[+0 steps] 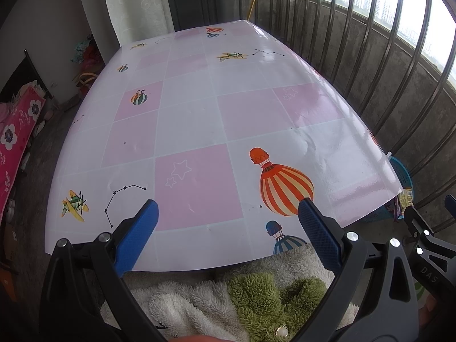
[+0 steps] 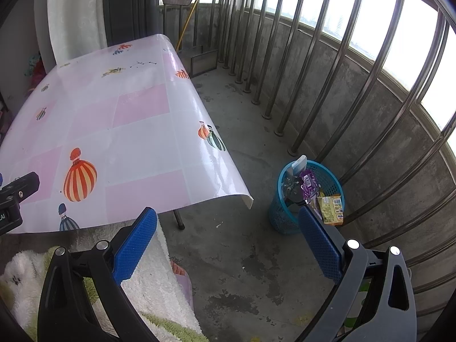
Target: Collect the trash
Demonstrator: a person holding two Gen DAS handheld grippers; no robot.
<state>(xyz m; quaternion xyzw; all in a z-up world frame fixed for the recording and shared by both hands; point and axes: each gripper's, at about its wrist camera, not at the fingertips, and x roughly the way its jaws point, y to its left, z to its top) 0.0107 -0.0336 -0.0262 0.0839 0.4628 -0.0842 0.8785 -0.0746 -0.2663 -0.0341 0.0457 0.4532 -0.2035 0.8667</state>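
A blue mesh trash basket [image 2: 285,222] stands on the concrete floor right of the table. It holds wrappers: a purple one [image 2: 309,182], a yellow one [image 2: 332,209] over the rim, and a pale carton [image 2: 298,165]. The basket's rim also shows in the left wrist view [image 1: 403,172] past the table's right edge. My left gripper [image 1: 228,213] is open and empty above the table's near edge. My right gripper [image 2: 228,222] is open and empty over the floor between table and basket. The right gripper shows in the left wrist view [image 1: 427,228].
The table [image 1: 199,108] has a glossy pink and white checked cover with balloon prints. A metal railing [image 2: 327,71] on a concrete wall runs along the right. A table leg [image 2: 179,220] stands near the front corner. A fluffy white and green garment [image 1: 242,299] is below both grippers.
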